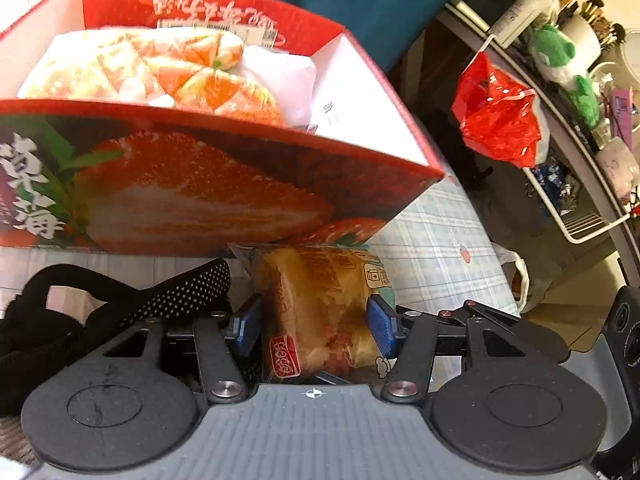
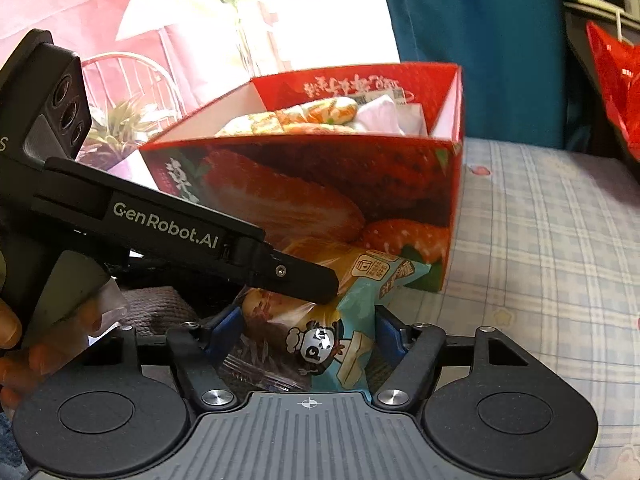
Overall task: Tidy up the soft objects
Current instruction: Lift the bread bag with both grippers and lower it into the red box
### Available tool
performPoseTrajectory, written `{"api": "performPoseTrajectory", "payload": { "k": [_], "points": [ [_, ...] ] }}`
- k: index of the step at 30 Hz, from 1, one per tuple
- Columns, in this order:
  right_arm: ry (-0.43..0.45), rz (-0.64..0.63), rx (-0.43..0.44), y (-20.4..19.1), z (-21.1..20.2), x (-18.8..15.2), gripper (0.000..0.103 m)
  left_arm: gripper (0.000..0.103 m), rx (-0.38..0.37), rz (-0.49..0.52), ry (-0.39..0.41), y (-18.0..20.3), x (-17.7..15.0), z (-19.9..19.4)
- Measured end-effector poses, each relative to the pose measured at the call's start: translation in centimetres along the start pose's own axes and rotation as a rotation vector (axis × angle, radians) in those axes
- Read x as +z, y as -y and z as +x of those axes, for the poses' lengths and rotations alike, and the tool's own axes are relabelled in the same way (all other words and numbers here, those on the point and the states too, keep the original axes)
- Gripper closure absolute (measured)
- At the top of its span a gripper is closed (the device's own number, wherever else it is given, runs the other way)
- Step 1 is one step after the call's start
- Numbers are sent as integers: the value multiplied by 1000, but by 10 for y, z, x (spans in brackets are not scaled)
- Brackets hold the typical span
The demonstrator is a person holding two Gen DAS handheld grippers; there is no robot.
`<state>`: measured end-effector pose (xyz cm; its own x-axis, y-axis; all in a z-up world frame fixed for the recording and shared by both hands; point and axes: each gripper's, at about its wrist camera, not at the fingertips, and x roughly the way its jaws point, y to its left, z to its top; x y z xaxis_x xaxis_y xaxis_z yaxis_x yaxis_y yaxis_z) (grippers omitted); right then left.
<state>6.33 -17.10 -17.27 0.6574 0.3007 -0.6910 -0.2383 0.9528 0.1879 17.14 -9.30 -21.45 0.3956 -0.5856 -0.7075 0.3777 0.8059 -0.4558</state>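
Observation:
A wrapped bread packet lies in front of the red strawberry-print box. My left gripper is shut on the bread packet, its blue pads pressing both sides. In the right wrist view the same packet, with a panda print, sits between my right gripper's blue pads, which also close on it. The left gripper's black finger crosses over the packet there. The box holds orange-patterned packets and a white packet.
A black dotted strap lies left of the packet. The plaid cloth covers the surface to the right. A red plastic bag hangs from a cluttered wire rack at right. A teal curtain is behind the box.

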Motion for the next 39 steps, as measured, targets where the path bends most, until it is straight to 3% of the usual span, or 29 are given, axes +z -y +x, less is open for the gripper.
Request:
{"api": "performPoseTrajectory", "payload": {
  "k": [13, 23, 39],
  "points": [
    [90, -102, -29, -39, -43, 16, 41, 44, -32, 37, 113, 13, -7, -74],
    [124, -200, -71, -62, -63, 33, 41, 44, -55, 74, 175, 19, 0, -105],
    [192, -316, -104, -32, -33, 125, 41, 44, -41, 127, 277, 19, 94, -95]
  ]
}}
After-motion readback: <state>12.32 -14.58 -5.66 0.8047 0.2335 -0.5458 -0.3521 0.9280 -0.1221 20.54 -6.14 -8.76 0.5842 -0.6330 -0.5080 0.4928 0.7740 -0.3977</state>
